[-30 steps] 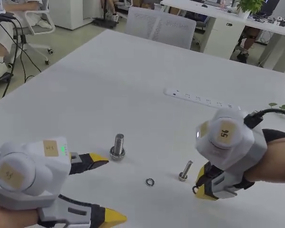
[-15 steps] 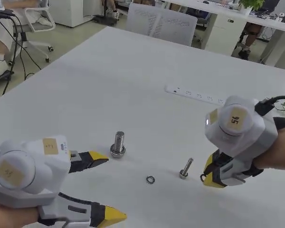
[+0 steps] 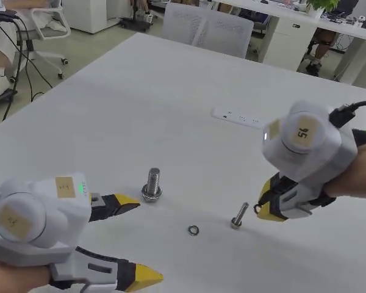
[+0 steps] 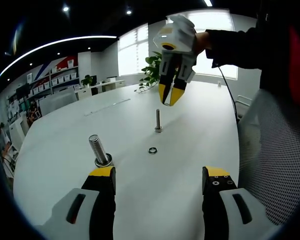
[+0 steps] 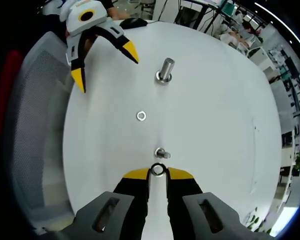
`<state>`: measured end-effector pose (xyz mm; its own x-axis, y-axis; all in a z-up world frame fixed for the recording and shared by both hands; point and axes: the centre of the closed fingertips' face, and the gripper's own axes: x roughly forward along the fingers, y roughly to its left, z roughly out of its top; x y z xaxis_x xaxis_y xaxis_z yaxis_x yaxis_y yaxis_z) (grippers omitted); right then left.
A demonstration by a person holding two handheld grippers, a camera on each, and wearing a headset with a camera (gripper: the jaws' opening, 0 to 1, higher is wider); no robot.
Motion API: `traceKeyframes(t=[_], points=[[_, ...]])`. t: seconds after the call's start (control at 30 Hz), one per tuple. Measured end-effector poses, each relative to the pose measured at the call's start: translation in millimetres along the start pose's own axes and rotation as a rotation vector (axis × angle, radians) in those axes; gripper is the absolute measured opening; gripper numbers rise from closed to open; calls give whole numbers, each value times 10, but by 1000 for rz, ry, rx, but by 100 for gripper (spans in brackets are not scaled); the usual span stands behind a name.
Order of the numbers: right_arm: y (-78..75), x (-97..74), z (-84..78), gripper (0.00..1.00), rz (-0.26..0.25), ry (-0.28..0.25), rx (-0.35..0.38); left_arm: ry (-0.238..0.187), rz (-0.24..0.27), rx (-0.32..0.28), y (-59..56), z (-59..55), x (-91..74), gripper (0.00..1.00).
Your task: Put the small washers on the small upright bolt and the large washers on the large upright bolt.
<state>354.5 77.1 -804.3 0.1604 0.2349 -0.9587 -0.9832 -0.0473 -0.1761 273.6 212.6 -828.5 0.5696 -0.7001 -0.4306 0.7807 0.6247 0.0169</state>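
The large bolt (image 3: 151,185) stands upright on the white table (image 3: 140,104). To its right the small bolt (image 3: 238,217) stands, leaning a little. Between them a small washer (image 3: 193,230) lies flat. My right gripper (image 3: 263,209) hovers just right of the small bolt and above the table, shut on another small washer (image 5: 158,170), which sits over the small bolt's top (image 5: 161,152) in the right gripper view. My left gripper (image 3: 137,239) waits open at the lower left, its upper fingertip (image 3: 127,201) close to the large bolt (image 4: 98,150), with nothing between the jaws.
A white power strip (image 3: 241,117) lies beyond the bolts. A mesh chair (image 3: 207,30) stands at the table's far edge, with desks and seated people behind it. A plant (image 4: 152,75) stands near the table's right side.
My right gripper has lifted with the washer and drifted away from me, level with the small bolt's top. The left gripper, both bolts and the loose washer have stayed put.
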Motion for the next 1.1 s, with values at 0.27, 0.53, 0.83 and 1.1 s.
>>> traceKeyframes(t=[0.27, 0.53, 0.83, 1.1], points=[[-100, 19, 107, 14, -6, -5, -20, 3, 0, -3, 5, -8, 1, 70], [-115, 75, 155, 14, 4, -1, -36, 5, 3, -7, 13, -16, -2, 70], [-91, 116, 143, 14, 19, 12, -42, 10, 1, -9, 3, -31, 5, 69], [-98, 149, 122, 14, 23, 17, -38, 11, 0, -9, 3, -41, 10, 69]])
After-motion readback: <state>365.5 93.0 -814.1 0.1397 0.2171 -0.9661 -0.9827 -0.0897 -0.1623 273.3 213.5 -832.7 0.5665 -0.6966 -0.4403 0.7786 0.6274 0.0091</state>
